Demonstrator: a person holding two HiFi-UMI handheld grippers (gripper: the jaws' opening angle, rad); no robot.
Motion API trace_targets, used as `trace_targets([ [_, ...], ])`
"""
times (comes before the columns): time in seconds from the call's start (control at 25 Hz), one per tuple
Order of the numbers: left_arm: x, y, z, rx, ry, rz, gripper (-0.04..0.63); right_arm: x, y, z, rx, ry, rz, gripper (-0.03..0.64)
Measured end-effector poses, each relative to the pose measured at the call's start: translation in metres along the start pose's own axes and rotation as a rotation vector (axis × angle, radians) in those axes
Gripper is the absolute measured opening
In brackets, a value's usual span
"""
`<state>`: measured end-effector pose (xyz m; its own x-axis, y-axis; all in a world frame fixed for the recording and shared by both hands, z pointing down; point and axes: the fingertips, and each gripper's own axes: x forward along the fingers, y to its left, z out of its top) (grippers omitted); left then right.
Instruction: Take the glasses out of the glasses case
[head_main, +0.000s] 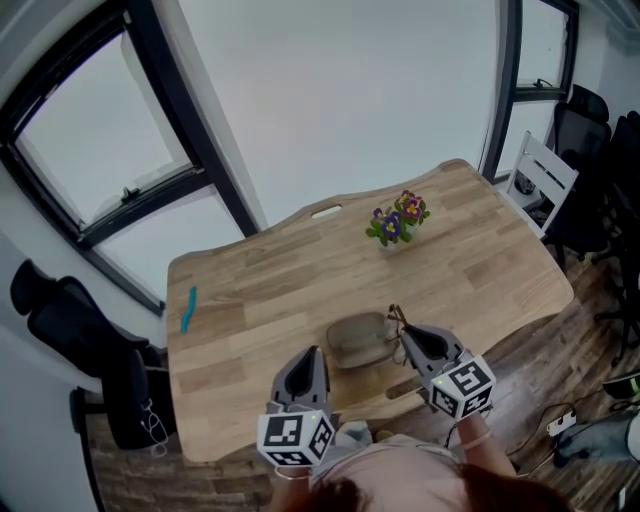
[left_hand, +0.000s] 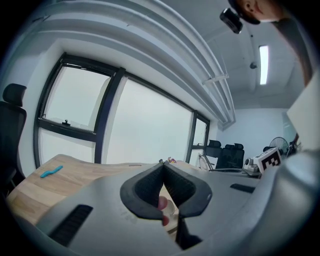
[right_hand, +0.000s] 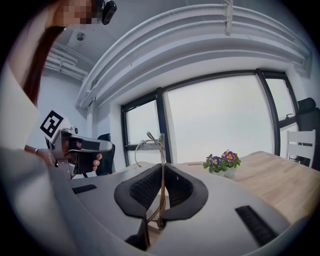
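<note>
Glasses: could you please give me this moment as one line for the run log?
right gripper: jaws shut on glasses | left gripper: jaws shut, empty | glasses case: on table, between grippers

Table (head_main: 280, 290): case (head_main: 360, 340), flower pot (head_main: 397, 222), blue object (head_main: 187, 309)

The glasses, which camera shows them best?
The right gripper view: the glasses stand close up, clamped in the right tool. The head view shows them tiny beside the case; the left gripper view shows nothing clear.
</note>
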<state>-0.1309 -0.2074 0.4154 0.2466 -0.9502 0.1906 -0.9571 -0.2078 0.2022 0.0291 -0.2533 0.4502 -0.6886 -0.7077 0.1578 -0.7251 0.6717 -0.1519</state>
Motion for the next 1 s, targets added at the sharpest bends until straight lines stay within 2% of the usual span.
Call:
trace_targets([
  [0.56,-0.005,-0.01,-0.003,0.015,-0.006,0.025,0.001,-0.019,0.001,0.003,0.053,-0.031,0.0,0.012],
  [1.0,-0.01,-0.013,-0.002,0.018,-0.01,0.026,0.001,-0.022,0.003,0.01,0.038,-0.035,0.009,0.012],
])
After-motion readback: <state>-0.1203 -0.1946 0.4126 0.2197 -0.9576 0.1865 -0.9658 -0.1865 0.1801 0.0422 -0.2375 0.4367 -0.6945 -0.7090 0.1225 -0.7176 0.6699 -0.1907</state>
